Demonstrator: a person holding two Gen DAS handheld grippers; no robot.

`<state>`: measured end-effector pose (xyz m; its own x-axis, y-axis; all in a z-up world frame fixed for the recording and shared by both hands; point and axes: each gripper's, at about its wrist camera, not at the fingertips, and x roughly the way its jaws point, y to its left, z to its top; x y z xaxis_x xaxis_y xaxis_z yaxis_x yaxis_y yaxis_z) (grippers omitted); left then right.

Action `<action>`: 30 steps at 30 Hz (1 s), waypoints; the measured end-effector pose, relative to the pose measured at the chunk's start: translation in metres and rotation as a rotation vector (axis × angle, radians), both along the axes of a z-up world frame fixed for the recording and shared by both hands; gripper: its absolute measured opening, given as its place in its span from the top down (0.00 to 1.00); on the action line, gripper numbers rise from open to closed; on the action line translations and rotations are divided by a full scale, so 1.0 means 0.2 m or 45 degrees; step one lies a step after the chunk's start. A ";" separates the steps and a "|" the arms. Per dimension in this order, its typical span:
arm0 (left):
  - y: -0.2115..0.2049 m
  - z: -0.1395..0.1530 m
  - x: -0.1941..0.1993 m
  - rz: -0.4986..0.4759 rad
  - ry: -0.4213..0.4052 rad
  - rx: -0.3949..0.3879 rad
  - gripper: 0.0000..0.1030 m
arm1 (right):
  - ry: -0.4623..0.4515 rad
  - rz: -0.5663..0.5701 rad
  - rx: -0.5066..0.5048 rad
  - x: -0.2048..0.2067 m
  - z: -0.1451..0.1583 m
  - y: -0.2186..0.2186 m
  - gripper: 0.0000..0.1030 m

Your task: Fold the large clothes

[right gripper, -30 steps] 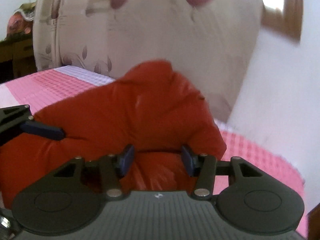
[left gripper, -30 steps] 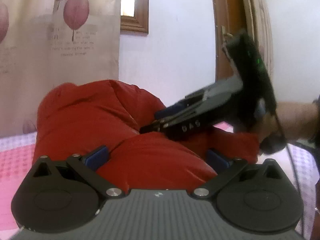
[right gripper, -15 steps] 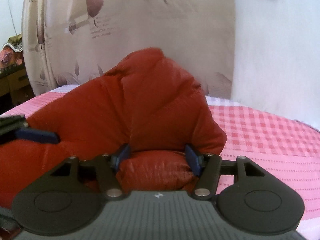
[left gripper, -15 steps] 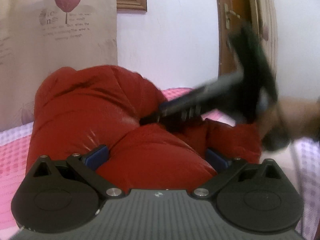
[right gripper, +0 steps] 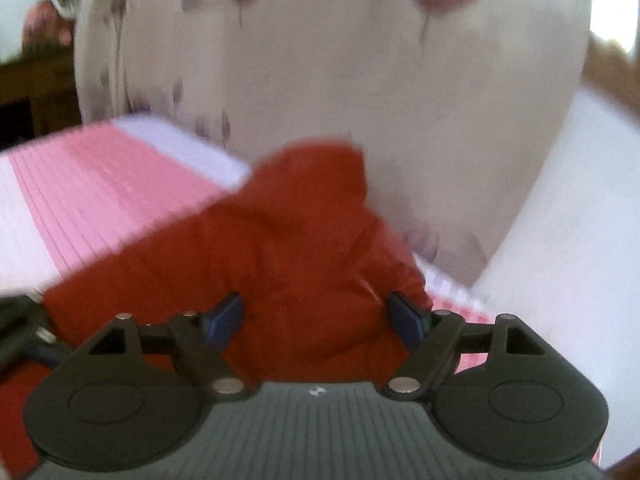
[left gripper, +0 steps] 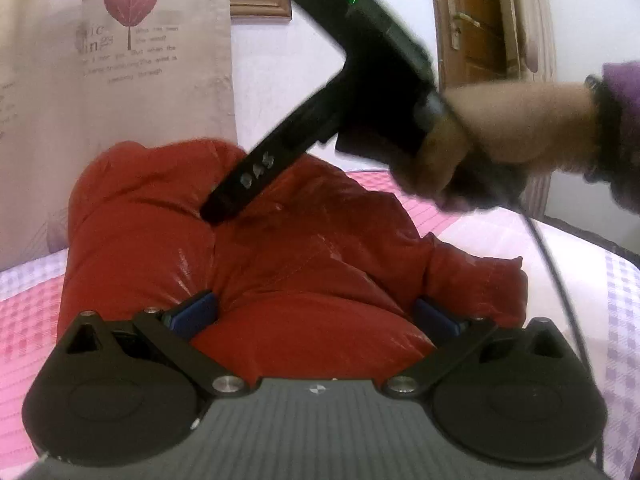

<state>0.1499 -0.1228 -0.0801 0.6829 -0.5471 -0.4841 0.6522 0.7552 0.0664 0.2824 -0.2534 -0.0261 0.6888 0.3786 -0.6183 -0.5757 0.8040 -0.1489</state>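
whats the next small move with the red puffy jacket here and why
Probably lower both grippers together to lay the held edge flat on the bed. The left gripper has its pads spread around a thick roll of the red jacket, and the right gripper also straddles a bunched fold. The jacket stands heaped on the pink checked cover, so the fold is not yet set down.

The bed (left gripper: 24, 320) wears a checked cover, pink squares at the lower left of the left wrist view and pale lilac squares toward the lower right. A puffy red jacket (left gripper: 280, 272) lies bunched directly on it, filling the middle of the frame. In the blurred right wrist view the pink cover spreads across the left, the jacket (right gripper: 288, 248) heaped at centre.
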 end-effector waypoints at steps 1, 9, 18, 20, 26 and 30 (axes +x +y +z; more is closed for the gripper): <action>0.00 0.00 0.00 0.002 0.003 -0.006 0.00 | 0.052 -0.018 0.045 0.03 -0.03 -0.02 0.22; -0.01 0.00 0.01 -0.002 0.012 -0.019 0.01 | 0.251 -0.136 0.286 0.16 -0.25 -0.16 0.00; -0.03 -0.02 0.01 -0.011 0.002 0.011 0.01 | 0.276 -0.173 0.419 0.14 -0.34 -0.23 0.00; -0.03 -0.02 0.01 -0.011 -0.002 0.024 0.00 | 0.281 -0.182 0.434 0.13 -0.33 -0.23 0.00; -0.03 -0.03 0.01 -0.009 -0.017 0.051 0.00 | 0.110 -0.287 0.455 -0.05 -0.17 -0.31 0.00; -0.03 -0.02 0.00 -0.011 -0.020 0.048 0.00 | 0.049 -0.335 0.599 -0.31 -0.08 -0.49 0.00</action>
